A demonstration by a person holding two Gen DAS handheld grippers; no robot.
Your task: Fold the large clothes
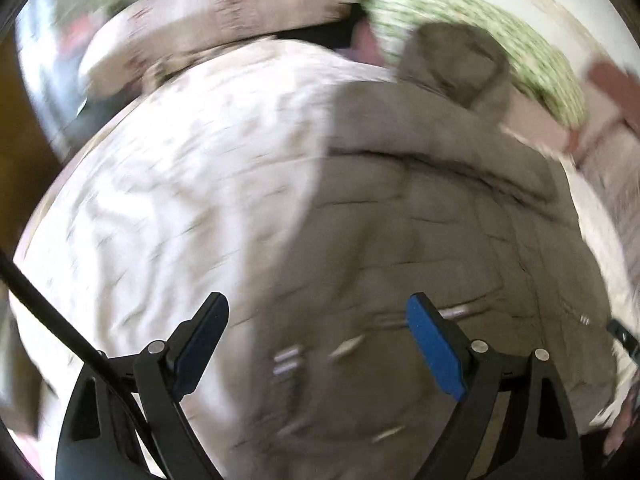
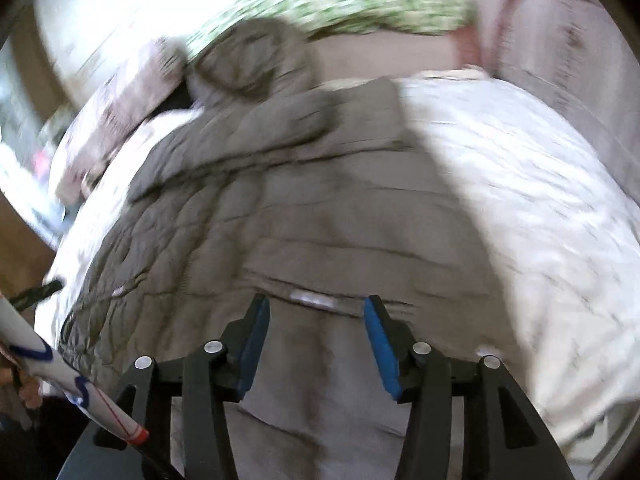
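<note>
A large grey-brown quilted jacket [image 1: 432, 216] lies spread on a bed with a white patterned cover [image 1: 160, 200], its hood [image 1: 456, 60] toward the far end. My left gripper [image 1: 318, 308] hovers above the jacket's near left part, jaws wide open with nothing between them. In the right wrist view the same jacket [image 2: 304, 208] fills the middle, its hood [image 2: 256, 60] at the far end. My right gripper [image 2: 316, 308] hangs over the jacket near a zipper [image 2: 316, 299], its blue pads [image 2: 382, 344] apart and holding nothing. Both views are motion-blurred.
A green-and-white patterned pillow [image 1: 472, 28] lies beyond the hood, pinkish pillows [image 1: 224, 12] beside it. A black cable [image 1: 52, 316] crosses the lower left of the left wrist view. A white tube with red and blue marks [image 2: 68, 384] and a hand [image 2: 30, 392] show at lower left.
</note>
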